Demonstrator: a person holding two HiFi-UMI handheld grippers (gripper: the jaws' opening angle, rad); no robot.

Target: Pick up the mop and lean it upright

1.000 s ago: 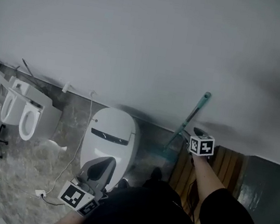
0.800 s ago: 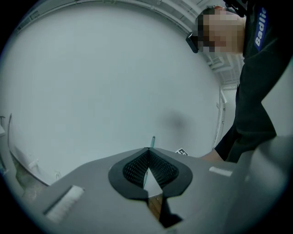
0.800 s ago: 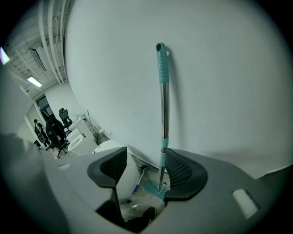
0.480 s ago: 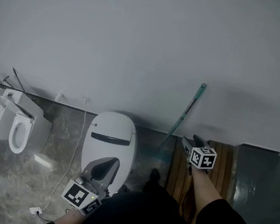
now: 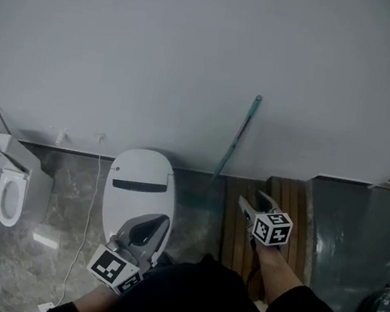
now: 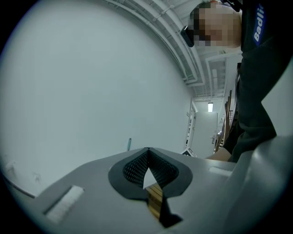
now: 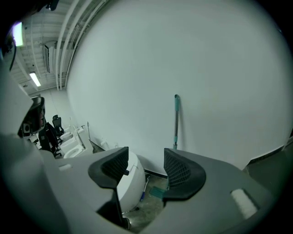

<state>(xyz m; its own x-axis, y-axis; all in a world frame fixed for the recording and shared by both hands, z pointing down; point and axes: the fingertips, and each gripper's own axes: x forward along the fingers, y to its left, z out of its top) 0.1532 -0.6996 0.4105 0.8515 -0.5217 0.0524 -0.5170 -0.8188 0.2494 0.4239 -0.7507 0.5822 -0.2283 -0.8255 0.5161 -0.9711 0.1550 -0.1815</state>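
**What it all looks like it's made of**

Your mop (image 7: pixel 176 119) has a shiny metal shaft with teal plastic sections. The wall (image 5: pixel 160 51) behind it is smooth and matt white. The toilet (image 5: pixel 140 188) is glossy white, ceramic or plastic, can't tell which. The floor (image 5: pixel 71 198) is grey veined stone, fairly polished. The slatted board (image 5: pixel 227 252) is plain brown wood. Your left gripper (image 6: pixel 147 149) and right gripper (image 7: pixel 145 159) are matt grey plastic, with black rubbery pads (image 7: pixel 177 172) in a rough grid texture.

A mop (image 5: pixel 236 140) leans upright against the wall (image 5: pixel 198 42), a toilet (image 5: pixel 140 187) to its left, wooden slats (image 5: pixel 227 248) to its right
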